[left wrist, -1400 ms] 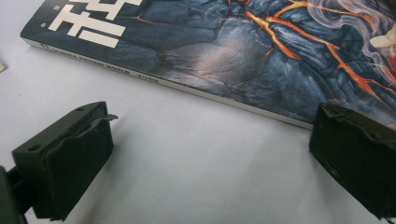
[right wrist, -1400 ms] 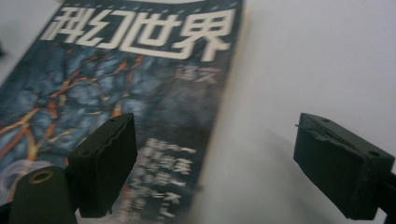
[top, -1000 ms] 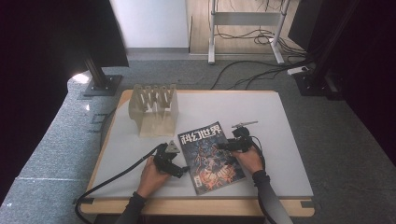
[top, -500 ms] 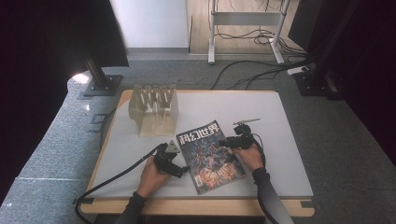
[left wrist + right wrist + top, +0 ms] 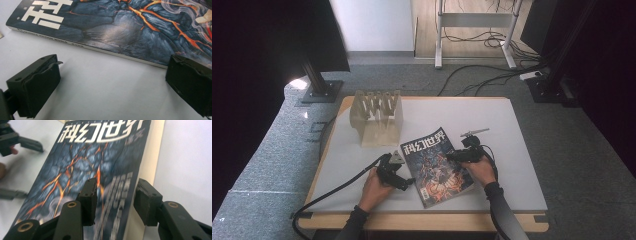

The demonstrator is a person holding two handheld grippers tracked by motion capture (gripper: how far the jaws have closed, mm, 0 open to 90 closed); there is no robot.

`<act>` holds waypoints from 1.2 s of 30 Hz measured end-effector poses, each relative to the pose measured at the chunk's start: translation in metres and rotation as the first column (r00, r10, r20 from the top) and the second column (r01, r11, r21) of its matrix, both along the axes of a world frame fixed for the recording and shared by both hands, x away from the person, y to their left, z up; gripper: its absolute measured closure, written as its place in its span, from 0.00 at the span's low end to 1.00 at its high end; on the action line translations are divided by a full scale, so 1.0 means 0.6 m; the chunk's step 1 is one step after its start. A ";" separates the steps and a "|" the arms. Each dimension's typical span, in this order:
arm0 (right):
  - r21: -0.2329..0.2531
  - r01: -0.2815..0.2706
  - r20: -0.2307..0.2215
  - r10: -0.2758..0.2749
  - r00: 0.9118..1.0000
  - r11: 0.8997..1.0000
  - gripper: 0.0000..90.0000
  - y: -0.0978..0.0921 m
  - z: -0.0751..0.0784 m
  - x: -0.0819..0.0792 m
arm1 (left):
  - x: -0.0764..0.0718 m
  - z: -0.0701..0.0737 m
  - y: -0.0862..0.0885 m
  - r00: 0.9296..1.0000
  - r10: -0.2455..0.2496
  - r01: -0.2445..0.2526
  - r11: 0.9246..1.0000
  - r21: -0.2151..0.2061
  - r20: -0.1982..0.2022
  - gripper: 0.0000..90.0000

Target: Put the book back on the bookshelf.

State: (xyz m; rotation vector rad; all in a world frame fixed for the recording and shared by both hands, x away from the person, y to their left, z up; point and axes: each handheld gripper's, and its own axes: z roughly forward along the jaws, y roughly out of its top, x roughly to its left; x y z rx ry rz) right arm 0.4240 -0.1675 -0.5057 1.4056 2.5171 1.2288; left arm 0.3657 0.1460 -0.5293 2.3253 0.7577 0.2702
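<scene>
A magazine (image 5: pixel 437 165) with a dark lava-pattern cover and white title characters lies flat at the front middle of the white table (image 5: pixel 512 165). My left gripper (image 5: pixel 406 183) rests low on the table just left of its spine. In the left gripper view it (image 5: pixel 115 62) is open wide, with the magazine (image 5: pixel 130 27) lying just beyond the jaws. My right gripper (image 5: pixel 451 156) reaches over the right edge of the cover. In the right gripper view it (image 5: pixel 116 183) is open, its jaws standing on either side of the magazine's (image 5: pixel 82 167) fore edge; contact cannot be made out.
A wooden slotted rack (image 5: pixel 377 112) stands at the back left of the table. A small dark rod-like object (image 5: pixel 474 132) lies just right of the magazine's top corner. The left gripper's cable (image 5: pixel 332 192) trails off the front left edge.
The right gripper has moved a little left, from beside the magazine to over its right edge. The left gripper and the magazine have hardly moved.
</scene>
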 end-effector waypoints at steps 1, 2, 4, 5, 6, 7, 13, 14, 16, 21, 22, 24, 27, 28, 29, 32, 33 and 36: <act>-0.020 -0.007 0.005 0.007 1.000 1.000 0.60 0.012 0.001 0.016 | 0.000 0.000 0.000 1.000 0.000 0.000 1.000 0.000 0.000 0.00; -0.020 -0.007 0.005 0.007 1.000 1.000 0.60 0.012 0.001 0.016 | 0.000 0.000 0.000 1.000 0.000 0.000 1.000 0.001 0.000 0.00; -0.027 -0.010 -0.001 0.010 1.000 1.000 0.62 0.022 -0.002 0.030 | 0.000 0.000 0.000 1.000 0.000 0.000 1.000 0.000 0.001 0.00; -0.060 -0.019 0.004 0.019 1.000 0.998 0.67 0.028 -0.002 0.037 | 0.000 0.000 0.000 1.000 0.000 0.000 1.000 0.000 0.000 0.00; -0.060 -0.019 0.004 0.019 1.000 0.998 0.67 0.028 -0.002 0.037 | 0.000 0.000 0.000 1.000 0.000 0.000 1.000 0.000 0.000 0.00; -0.071 -0.032 0.024 0.034 0.999 0.997 0.77 0.028 0.005 0.034 | 0.000 0.000 0.000 1.000 0.000 0.000 1.000 0.000 0.000 0.00; -0.045 -0.110 0.090 0.114 0.989 0.993 0.89 0.026 0.042 0.009 | 0.000 0.000 0.000 1.000 0.000 0.000 1.000 0.000 -0.001 0.00; -0.050 -0.118 0.103 0.122 0.987 0.992 0.89 0.029 0.048 0.004 | 0.000 0.000 0.000 1.000 0.001 -0.001 1.000 -0.001 -0.001 0.00; -0.061 -0.132 0.127 0.138 0.982 0.989 0.90 0.036 0.060 -0.005 | 0.000 0.000 0.000 1.000 0.001 -0.001 1.000 0.000 -0.002 0.00; -0.052 -0.143 0.197 0.151 0.969 0.988 0.91 0.042 0.083 -0.025 | 0.001 0.001 0.003 1.000 0.001 -0.002 1.000 -0.011 -0.012 0.00; -0.046 -0.144 0.210 0.151 0.966 0.988 0.91 0.043 0.088 -0.028 | 0.002 0.002 0.004 1.000 0.002 -0.003 1.000 -0.017 -0.017 0.00; -0.044 -0.150 0.231 0.156 0.960 0.988 0.91 0.043 0.098 -0.034 | 0.004 0.004 0.007 0.999 0.004 -0.005 0.999 -0.037 -0.037 0.00; -0.038 -0.154 0.251 0.158 0.955 0.987 0.91 0.042 0.108 -0.040 | 0.009 0.011 0.013 0.998 -0.001 -0.004 0.998 -0.069 -0.070 0.00; -0.032 -0.156 0.255 0.158 0.954 0.987 0.91 0.040 0.111 -0.042 | 0.011 0.013 0.014 0.997 -0.002 -0.005 0.996 -0.090 -0.074 0.00; -0.029 -0.158 0.259 0.160 0.952 0.987 0.91 0.039 0.115 -0.043 | 0.013 0.015 0.015 0.997 -0.008 -0.001 0.994 -0.109 -0.083 0.00; -0.033 -0.166 0.277 0.168 0.946 0.986 0.91 0.038 0.125 -0.050 | 0.022 0.018 0.012 0.994 -0.022 0.007 0.989 -0.146 -0.105 0.00; -0.034 -0.165 0.280 0.168 0.945 0.986 0.91 0.038 0.129 -0.053 | 0.026 0.018 0.009 0.994 -0.023 0.006 0.989 -0.146 -0.109 0.00; -0.038 -0.171 0.299 0.175 0.938 0.985 0.91 0.037 0.141 -0.060 | 0.035 0.013 0.000 0.991 -0.034 0.014 0.989 -0.151 -0.131 0.00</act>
